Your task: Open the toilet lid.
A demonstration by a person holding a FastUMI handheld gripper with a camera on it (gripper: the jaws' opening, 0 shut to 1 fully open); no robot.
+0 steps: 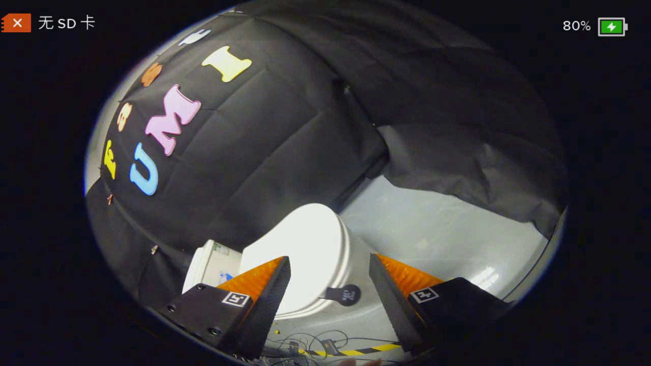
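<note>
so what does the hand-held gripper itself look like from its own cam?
The hand-held gripper has two wedge-shaped fingers with ridged, serrated inner faces. Each sits on a boxy black mount with visible screw heads, and each mount carries a small square black-and-white fiducial tag. No cable runs on the gripper itself; the thin wires lie on the floor below.

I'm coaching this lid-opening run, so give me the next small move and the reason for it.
Probably ease the hand-held gripper forward and down toward the front edge of the white oval plastic toilet lid. Its fingers stand open, with the closed lid beyond and between them, untouched. The round black tab at the lid's front looks like the likeliest place to catch and lift.
</note>
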